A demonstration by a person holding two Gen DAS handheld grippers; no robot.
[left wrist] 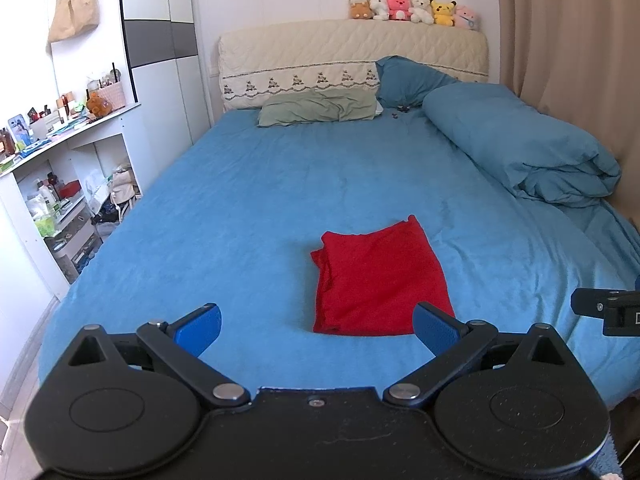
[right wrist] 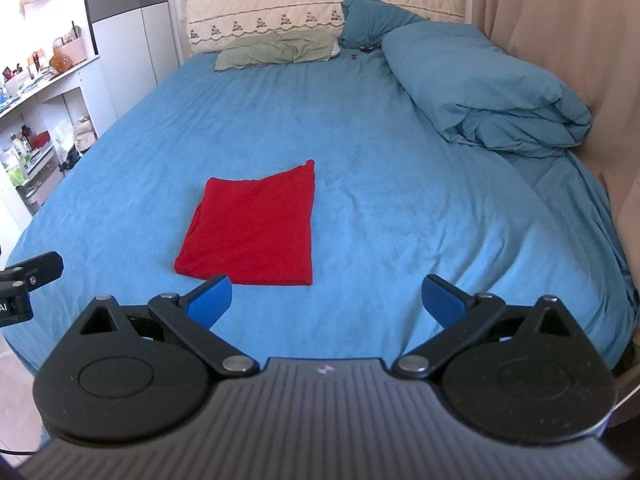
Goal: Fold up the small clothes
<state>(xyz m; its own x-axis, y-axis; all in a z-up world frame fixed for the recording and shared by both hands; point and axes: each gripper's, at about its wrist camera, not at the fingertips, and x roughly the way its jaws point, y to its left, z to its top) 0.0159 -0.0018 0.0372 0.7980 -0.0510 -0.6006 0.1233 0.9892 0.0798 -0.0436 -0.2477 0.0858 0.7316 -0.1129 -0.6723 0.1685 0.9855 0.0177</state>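
A red garment (left wrist: 380, 276) lies folded into a flat rectangle on the blue bed sheet (left wrist: 248, 208), near the bed's front edge. It also shows in the right wrist view (right wrist: 256, 228). My left gripper (left wrist: 318, 330) is open and empty, held just short of the garment's near edge. My right gripper (right wrist: 326, 300) is open and empty, held to the right of the garment's near right corner. Neither gripper touches the cloth. Part of the right gripper (left wrist: 608, 310) shows at the left wrist view's right edge.
A rolled blue duvet (left wrist: 520, 148) lies along the bed's right side by a curtain. A green pillow (left wrist: 320, 108) and a blue pillow (left wrist: 408, 80) sit at the headboard, with plush toys (left wrist: 412, 10) on top. Cluttered white shelves (left wrist: 68, 184) stand left of the bed.
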